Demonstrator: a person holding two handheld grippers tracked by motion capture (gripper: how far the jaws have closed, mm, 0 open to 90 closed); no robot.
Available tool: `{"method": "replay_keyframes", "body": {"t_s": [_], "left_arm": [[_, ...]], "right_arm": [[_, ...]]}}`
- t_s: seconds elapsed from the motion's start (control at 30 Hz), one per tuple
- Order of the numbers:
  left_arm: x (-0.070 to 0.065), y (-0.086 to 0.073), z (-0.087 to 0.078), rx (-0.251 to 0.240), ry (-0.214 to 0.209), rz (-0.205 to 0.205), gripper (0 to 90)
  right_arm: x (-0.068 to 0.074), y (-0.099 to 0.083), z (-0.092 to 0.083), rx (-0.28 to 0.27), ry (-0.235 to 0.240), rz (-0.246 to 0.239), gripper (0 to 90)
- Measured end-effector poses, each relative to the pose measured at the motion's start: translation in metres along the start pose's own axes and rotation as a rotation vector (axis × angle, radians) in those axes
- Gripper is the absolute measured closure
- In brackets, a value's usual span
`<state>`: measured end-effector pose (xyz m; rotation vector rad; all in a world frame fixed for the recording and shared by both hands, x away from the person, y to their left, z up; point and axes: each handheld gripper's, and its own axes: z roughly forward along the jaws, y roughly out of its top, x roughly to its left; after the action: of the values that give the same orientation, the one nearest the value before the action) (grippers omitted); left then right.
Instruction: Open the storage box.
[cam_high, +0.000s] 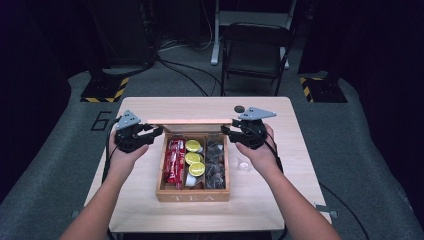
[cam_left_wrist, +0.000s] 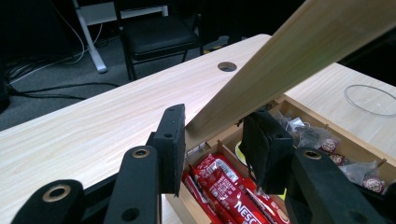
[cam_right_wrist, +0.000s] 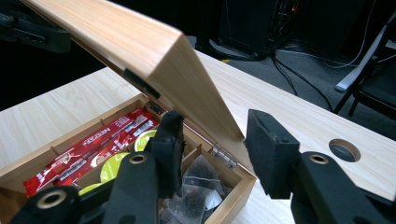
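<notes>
Lid (cam_high: 192, 121): both grippers' half-open jaws straddle its ends.

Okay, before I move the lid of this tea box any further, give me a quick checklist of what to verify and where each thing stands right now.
1. Lid raised on its hinges: ok, it stands partway open above the tea box.
2. Left hand-held gripper straddles the lid's end: ok; whether the pads press it, cannot tell.
3. Right hand-held gripper straddles the other end: ok, jaws either side; pad contact, cannot tell.
4. Contents below the rim: ok, red sachets, yellow pods and dark tea bags lie in their compartments.
5. Clear glass dish apart from the box: ok.
</notes>
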<state>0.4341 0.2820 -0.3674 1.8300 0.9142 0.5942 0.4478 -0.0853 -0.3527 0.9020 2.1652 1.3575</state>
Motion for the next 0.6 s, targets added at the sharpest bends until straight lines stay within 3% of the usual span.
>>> {"method": "replay_keyframes", "body": {"t_s": [0.4,0.6], "left_arm": [[-0.0008,-0.0011,0.0004,-0.013,0.005,-0.02,60.1],[0.0001,-0.0012,0.0006,-0.014,-0.001,-0.025,59.9]], "right_arm": [[0.0016,0.0003,0.0028,0.001,-0.014,0.023,56.1],[0.0034,-0.0042,0.0025,-0.011,-0.027,0.046,50.3]]}}
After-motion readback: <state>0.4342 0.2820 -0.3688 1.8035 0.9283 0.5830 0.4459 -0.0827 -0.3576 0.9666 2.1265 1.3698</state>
